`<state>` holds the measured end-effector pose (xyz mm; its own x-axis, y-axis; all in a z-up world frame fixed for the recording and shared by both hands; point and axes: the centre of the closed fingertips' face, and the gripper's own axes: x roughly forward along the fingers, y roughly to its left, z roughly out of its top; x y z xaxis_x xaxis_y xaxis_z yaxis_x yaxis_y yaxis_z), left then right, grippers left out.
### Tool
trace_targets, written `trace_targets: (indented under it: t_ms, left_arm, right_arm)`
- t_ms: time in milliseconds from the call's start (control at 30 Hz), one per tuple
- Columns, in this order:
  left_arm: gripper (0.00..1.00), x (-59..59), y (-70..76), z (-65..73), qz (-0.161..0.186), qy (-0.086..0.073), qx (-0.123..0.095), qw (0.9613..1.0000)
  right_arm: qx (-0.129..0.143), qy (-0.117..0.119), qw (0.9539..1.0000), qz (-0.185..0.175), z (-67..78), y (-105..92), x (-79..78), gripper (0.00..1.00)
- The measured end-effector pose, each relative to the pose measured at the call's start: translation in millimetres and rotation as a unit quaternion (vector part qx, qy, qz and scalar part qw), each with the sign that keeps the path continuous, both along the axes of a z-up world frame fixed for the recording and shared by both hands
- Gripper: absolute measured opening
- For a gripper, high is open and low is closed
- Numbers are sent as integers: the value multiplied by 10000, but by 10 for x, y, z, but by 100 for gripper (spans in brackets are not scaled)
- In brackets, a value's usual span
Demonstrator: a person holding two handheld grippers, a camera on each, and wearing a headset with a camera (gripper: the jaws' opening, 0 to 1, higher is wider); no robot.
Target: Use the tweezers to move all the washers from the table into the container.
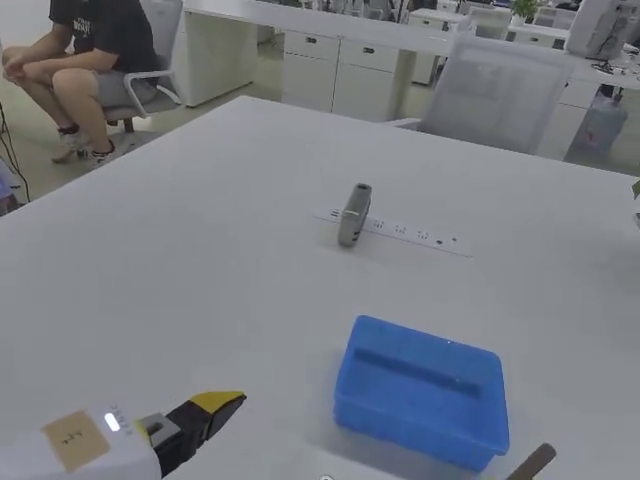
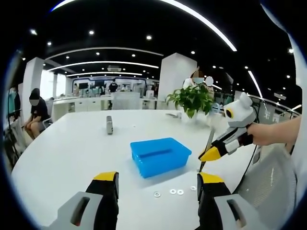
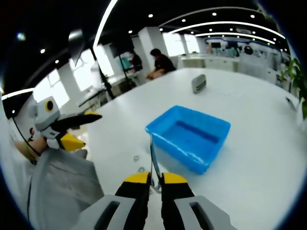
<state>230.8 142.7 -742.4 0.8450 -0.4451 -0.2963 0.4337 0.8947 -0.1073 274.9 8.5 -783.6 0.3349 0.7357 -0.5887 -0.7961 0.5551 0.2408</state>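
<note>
Washers (image 2: 172, 191) sit on surface (image 2: 72, 153) near blue container (image 2: 158, 155); my right gripper (image 3: 151, 178) jaws clamped on tweezers (image 3: 153, 155), left gripper (image 2: 159, 177) jaws apart.

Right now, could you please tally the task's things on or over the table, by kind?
Washers: 3 plain to see; a possible fourth speck near the jaw is too small to tell
Blue container: 1
Tweezers: 1
Total: 5
</note>
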Motion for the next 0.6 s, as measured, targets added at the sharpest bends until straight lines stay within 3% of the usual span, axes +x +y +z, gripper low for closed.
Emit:
trace_targets:
  t_ms: [167,333,600]
  left_arm:
    - [68,21,43,114,146,-205,-293,9993]
    - [70,30,54,151,201,-334,-251,9989]
    - [74,44,92,146,301,-379,-103,9988]
  right_arm:
    - [34,-119,9999,45,94,-14,154,4]
    - [164,-115,9998,-6,157,-35,320,4]
    - [470,75,9982,-365,180,-18,677,5]
